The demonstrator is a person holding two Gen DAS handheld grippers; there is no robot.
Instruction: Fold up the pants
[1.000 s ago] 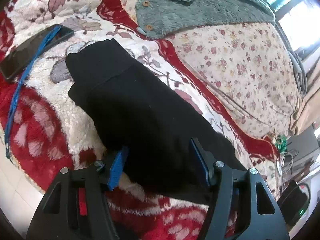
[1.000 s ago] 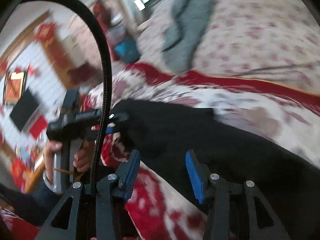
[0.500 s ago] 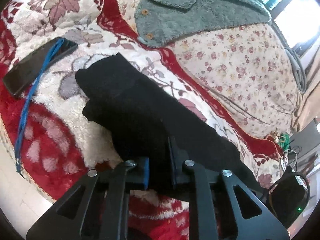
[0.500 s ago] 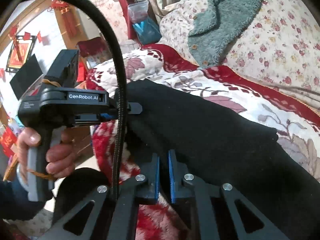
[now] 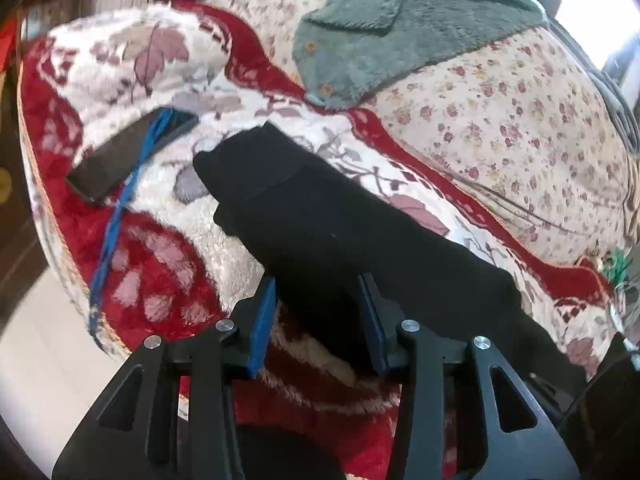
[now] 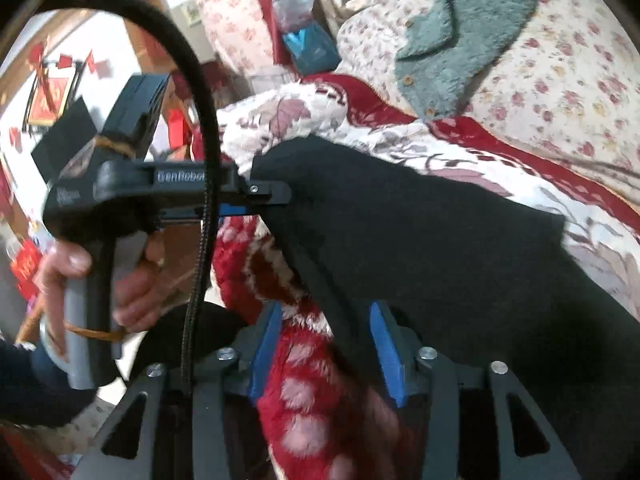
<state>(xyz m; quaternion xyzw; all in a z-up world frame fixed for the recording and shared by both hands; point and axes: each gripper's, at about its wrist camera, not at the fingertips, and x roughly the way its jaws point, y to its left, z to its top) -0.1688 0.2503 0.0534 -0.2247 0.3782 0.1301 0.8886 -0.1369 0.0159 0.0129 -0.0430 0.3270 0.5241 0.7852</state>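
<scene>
Both tongs, left (image 5: 316,316) and right (image 6: 324,344), are opening apart around the folded black fabric pants (image 5: 320,220), releasing them on your red-and-white fleece bed blanket (image 5: 168,264).

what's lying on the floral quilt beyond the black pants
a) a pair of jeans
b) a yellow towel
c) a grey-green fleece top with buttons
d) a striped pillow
c: past the pants, a fuzzy grey-green top with small round buttons along its edge lies spread on the quilt.
</scene>
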